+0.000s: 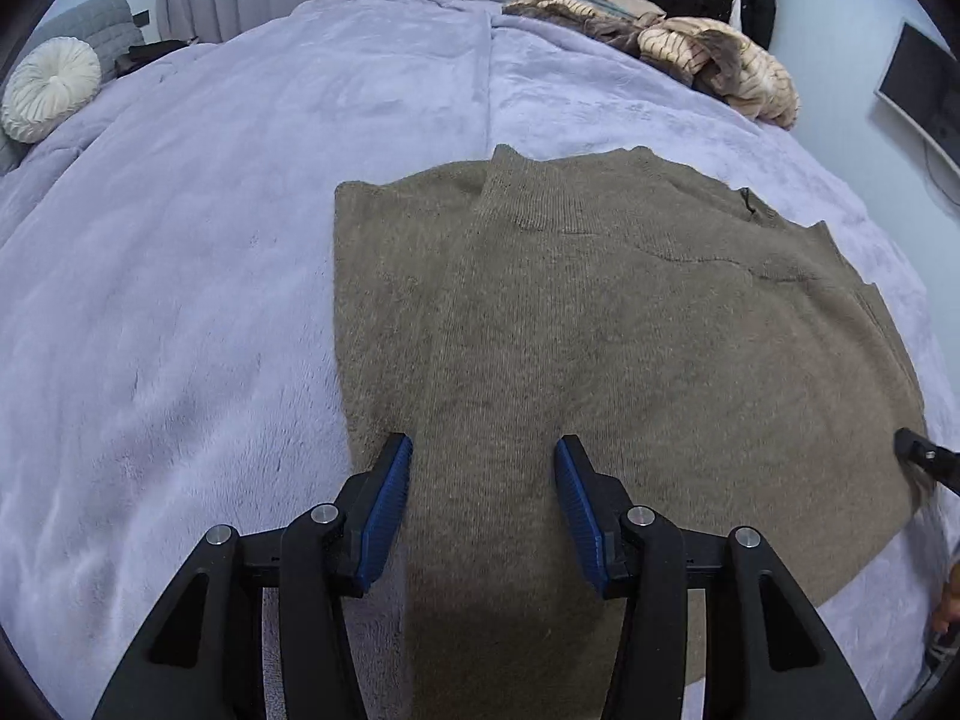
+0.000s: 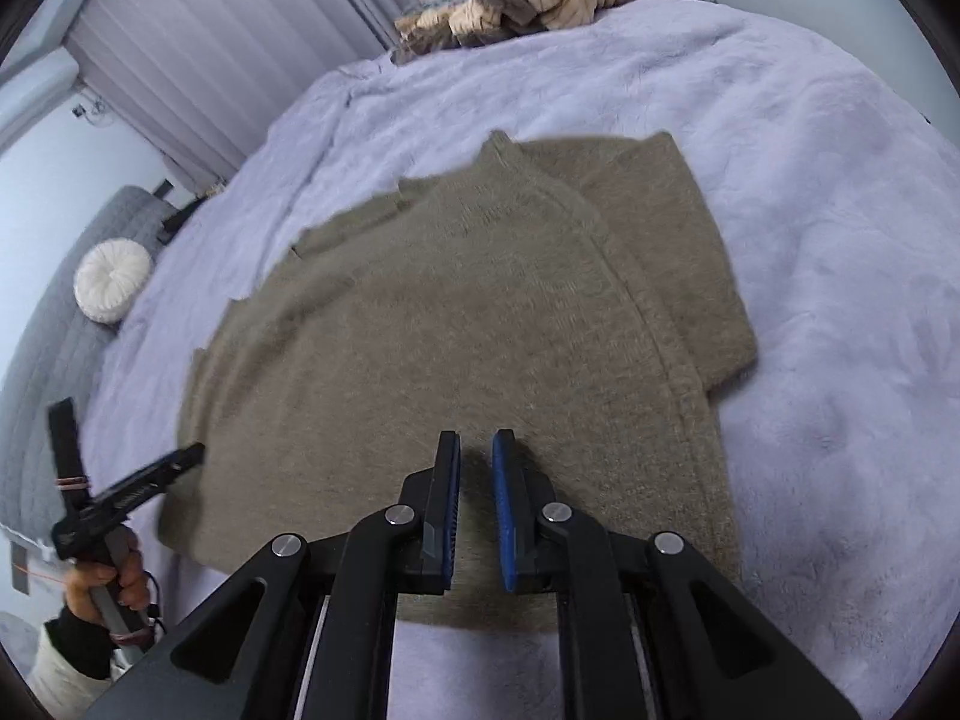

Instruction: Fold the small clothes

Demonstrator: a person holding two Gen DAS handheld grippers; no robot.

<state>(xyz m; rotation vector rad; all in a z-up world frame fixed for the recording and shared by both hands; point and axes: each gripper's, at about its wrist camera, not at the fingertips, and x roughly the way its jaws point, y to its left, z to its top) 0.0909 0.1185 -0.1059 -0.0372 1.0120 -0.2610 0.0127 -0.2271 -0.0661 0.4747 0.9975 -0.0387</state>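
Note:
A taupe knitted sweater [image 1: 600, 348] lies flat on the lilac bed cover [image 1: 180, 300], collar at the far end. Its sides look turned in, leaving a straight left edge. My left gripper [image 1: 485, 444] is open over the sweater's near left part, with nothing pinched between its blue pads. In the right wrist view the sweater [image 2: 480, 312] shows a folded panel along its right side. My right gripper [image 2: 477, 438] hovers above the near hem; its pads stand a narrow gap apart and hold nothing. A hand [image 2: 102, 582] carries the left gripper [image 2: 131, 427] at the sweater's left corner.
A heap of beige striped and furry clothes [image 1: 714, 54] sits at the bed's far right edge. A round white cushion [image 1: 51, 90] rests on grey padding at the far left. Curtains hang behind the bed. A dark screen [image 1: 918, 96] is on the right wall.

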